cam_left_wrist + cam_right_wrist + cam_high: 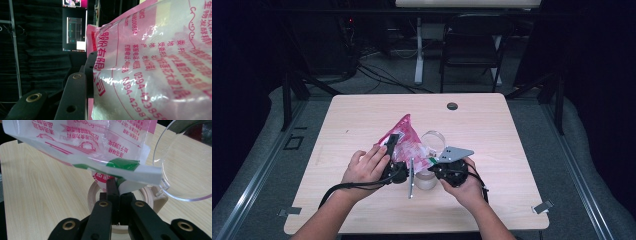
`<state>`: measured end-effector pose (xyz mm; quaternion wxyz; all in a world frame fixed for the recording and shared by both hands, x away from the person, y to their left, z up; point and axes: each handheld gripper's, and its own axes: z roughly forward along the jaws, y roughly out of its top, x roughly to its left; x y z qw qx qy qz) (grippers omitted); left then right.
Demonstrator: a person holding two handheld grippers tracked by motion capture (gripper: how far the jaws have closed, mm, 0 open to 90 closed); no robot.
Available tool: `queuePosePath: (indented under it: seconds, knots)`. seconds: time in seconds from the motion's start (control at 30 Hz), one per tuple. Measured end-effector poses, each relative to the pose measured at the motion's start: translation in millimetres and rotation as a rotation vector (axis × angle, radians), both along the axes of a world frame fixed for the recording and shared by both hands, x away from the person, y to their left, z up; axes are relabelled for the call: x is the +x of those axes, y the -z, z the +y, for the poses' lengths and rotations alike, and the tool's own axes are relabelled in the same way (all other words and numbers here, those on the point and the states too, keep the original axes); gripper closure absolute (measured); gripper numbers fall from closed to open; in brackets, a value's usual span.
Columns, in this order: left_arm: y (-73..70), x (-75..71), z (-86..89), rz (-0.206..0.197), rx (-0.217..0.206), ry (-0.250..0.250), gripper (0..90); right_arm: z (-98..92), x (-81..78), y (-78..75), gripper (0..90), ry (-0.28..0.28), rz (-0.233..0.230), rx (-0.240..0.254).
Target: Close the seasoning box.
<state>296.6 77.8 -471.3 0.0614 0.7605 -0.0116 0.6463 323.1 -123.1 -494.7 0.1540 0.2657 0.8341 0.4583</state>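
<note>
Pink plastic bag (404, 142) hangs tilted between us, long axis from ten to four o'clock above the counter (362, 120), left hand-held gripper (393, 142) clamping its side, right hand-held gripper (115, 185) pinching its lower corner beside the clear jar (433, 141).

Black folding chair (472, 45) beyond table (362, 115); dark grommet (452, 106) near far edge; lit monitor (74, 33) in background.

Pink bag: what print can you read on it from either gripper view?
"0394-4298", then cut off by the frame edge: pink bag, left gripper view.
"0394-42", later digits unclear: the line above it.
"1983年", upside down: same bag, right gripper view.
"GB/T": near it; the digits after are too small.
The remaining pink Chinese print is too blurred or tilted to read.
</note>
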Motion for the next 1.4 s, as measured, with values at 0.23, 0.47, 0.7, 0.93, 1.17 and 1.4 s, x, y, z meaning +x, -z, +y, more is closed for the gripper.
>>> queuePosePath:
  seconds: [0.23,0.47,0.7,0.93,1.17,1.4]
  knots:
    - [0.9,-0.3,-1.2,0.002,-0.004,0.001,64.0,-0.3,0.1,0.0,90.0,0.003,-0.001,-0.003]
    - [1.1,-0.9,-1.4,0.003,-0.006,0.0,64.0,-0.4,0.0,-0.1,90.0,0.008,-0.004,0.0]
    - [1.2,-0.9,-2.3,0.002,-0.004,0.003,64.0,-0.3,0.1,-0.2,90.0,0.006,-0.004,-0.005]
    - [1.0,-0.6,-2.4,0.006,-0.004,0.004,64.0,-0.1,0.4,0.2,90.0,0.006,-0.003,-0.006]
    - [1.6,-0.8,-2.3,0.01,-0.007,0.001,64.0,0.1,0.8,0.2,90.0,0.005,-0.003,-0.007]
    - [1.3,-1.0,-3.2,0.003,0.004,0.003,64.0,0.3,0.8,0.4,90.0,0.008,-0.003,-0.009]
